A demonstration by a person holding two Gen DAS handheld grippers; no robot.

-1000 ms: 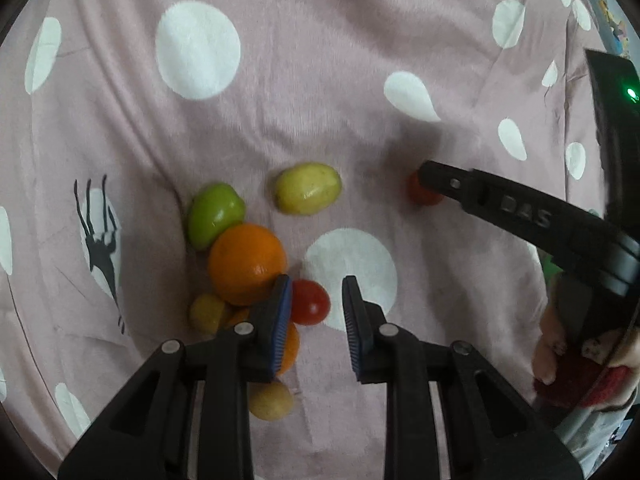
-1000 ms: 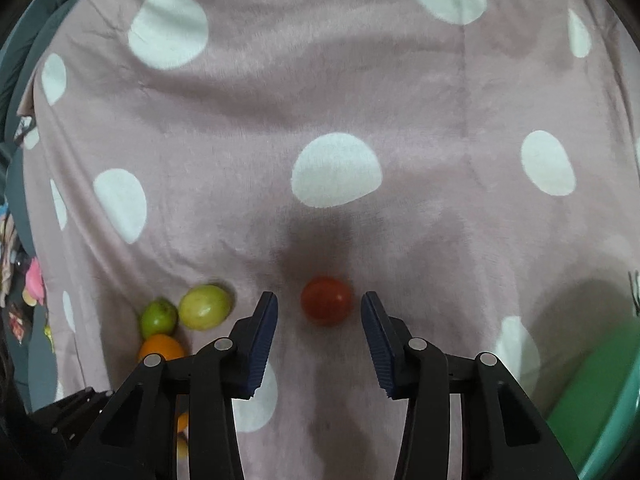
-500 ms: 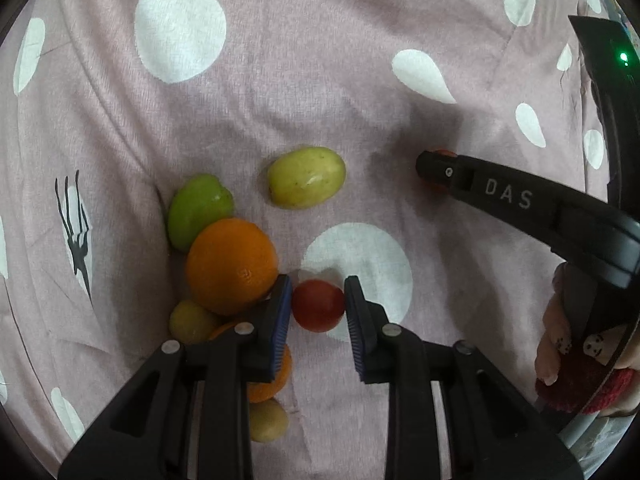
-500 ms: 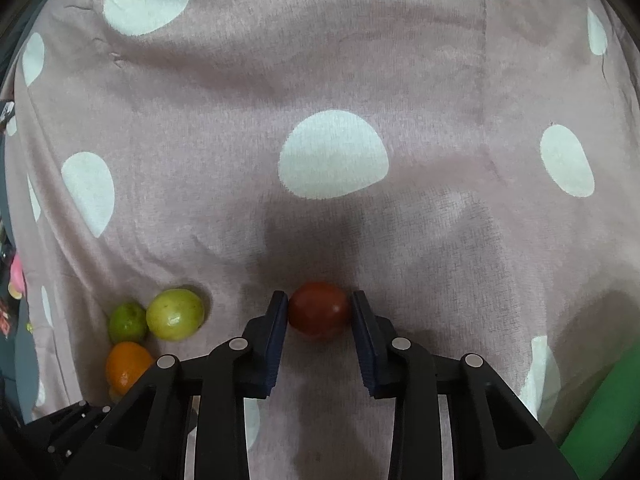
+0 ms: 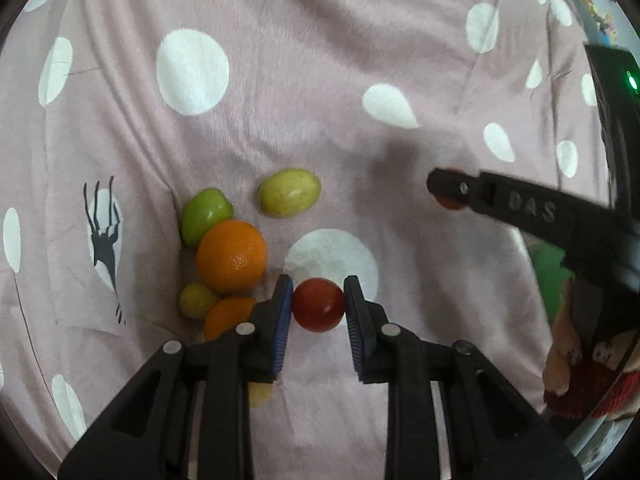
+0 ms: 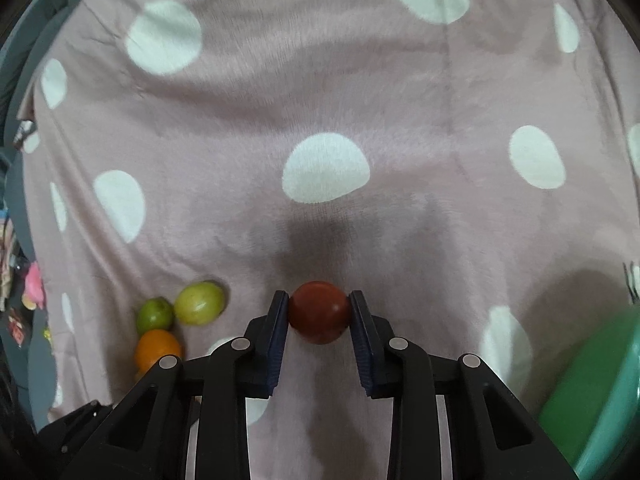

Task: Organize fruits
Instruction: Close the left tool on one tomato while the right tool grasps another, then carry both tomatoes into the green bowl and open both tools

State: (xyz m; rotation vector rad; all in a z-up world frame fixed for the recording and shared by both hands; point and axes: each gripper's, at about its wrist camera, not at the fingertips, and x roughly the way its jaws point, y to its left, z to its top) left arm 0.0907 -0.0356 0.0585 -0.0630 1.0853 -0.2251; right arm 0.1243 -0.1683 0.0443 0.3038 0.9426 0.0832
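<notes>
My left gripper (image 5: 318, 308) is shut on a small red tomato (image 5: 318, 305) above the pink dotted cloth (image 5: 280, 120). My right gripper (image 6: 319, 312) is shut on another red tomato (image 6: 319, 312), lifted off the cloth; its arm (image 5: 520, 208) shows in the left wrist view with that tomato (image 5: 450, 204) mostly hidden. Left of the left gripper lie a big orange (image 5: 232, 256), a green fruit (image 5: 206, 216), a yellow-green fruit (image 5: 290, 192), a small yellow fruit (image 5: 196, 300) and a second orange (image 5: 228, 316). The same pile shows in the right wrist view (image 6: 160, 344).
A green bowl (image 6: 600, 400) stands at the right edge of the right wrist view and shows as a green patch (image 5: 552, 280) in the left wrist view. A stuffed toy (image 5: 580, 380) lies at the right. Grey bedding (image 6: 16, 240) borders the cloth's left side.
Both grippers closed on their tomatoes and lifted them off the cloth. The fruit pile has not moved.
</notes>
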